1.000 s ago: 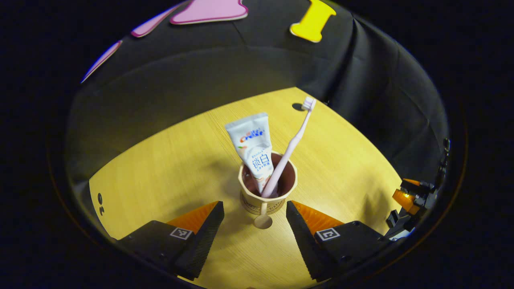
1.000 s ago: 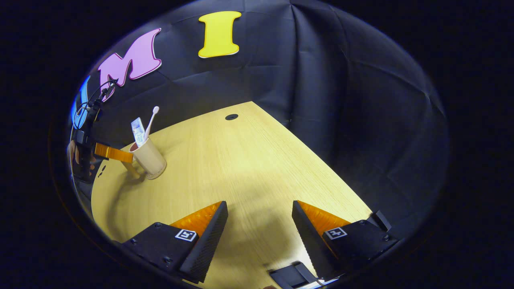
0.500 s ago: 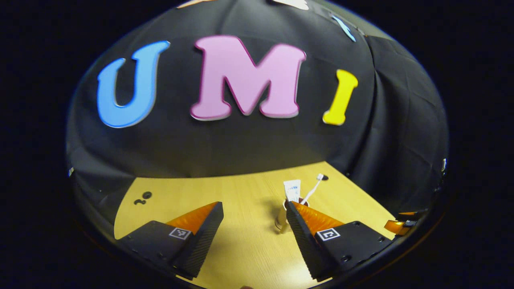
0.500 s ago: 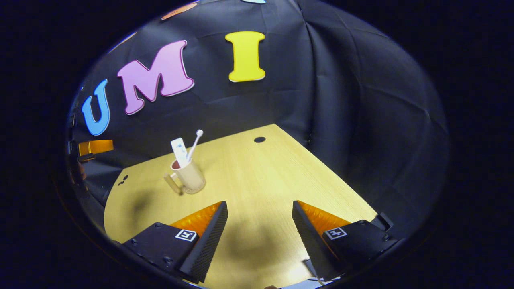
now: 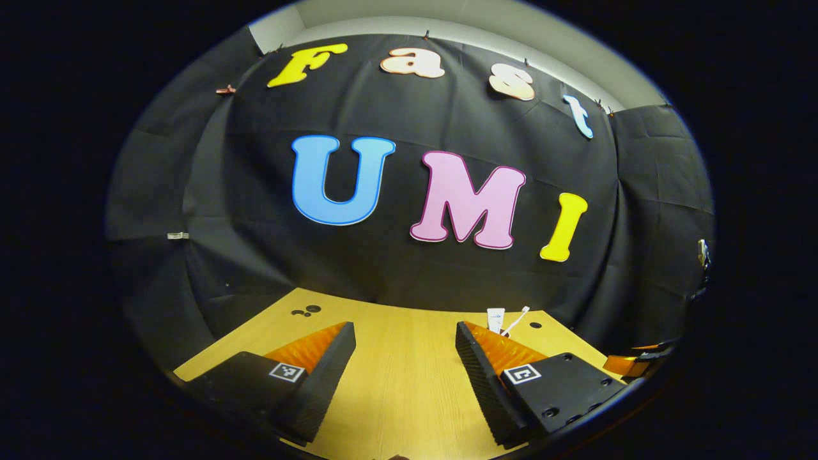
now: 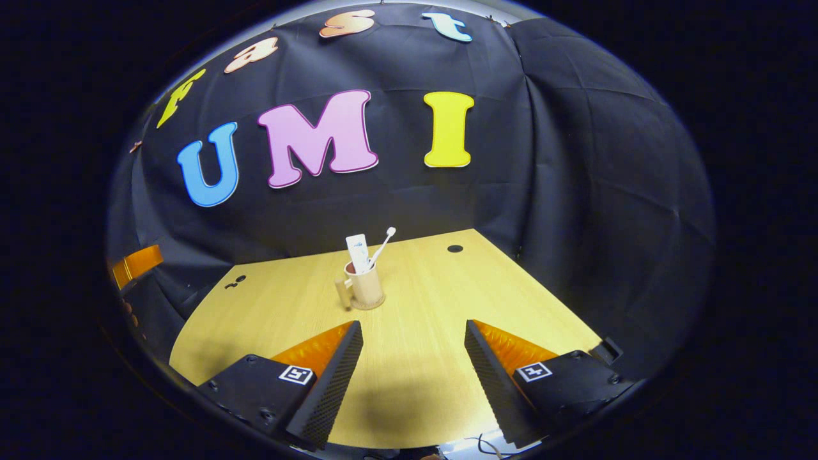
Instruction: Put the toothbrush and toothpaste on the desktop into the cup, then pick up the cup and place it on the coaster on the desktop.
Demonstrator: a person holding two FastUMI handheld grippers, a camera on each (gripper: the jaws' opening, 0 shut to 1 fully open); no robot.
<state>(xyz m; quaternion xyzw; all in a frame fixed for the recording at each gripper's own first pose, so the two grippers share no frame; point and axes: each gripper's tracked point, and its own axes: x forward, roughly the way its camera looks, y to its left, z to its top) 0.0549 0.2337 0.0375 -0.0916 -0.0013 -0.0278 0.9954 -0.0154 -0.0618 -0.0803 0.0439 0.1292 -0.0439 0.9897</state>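
Note:
A beige cup with a side handle stands upright near the middle of the wooden table, on what looks like a round coaster. The white toothpaste tube and the pale toothbrush stick out of it. My right gripper is open, well short of the cup. My left gripper is open too. In the left gripper view the toothpaste and toothbrush peek over its right finger; the cup itself is hidden.
A round cable hole lies near the table's far corner, and small dark holes at its far left. Black cloth walls close the table's back and right. The left gripper's finger shows at the left edge.
Both grippers pulled back from the cup and tilted up, so it looks smaller and farther. The left gripper, which flanked the cup, is now well away. The cup stayed put.

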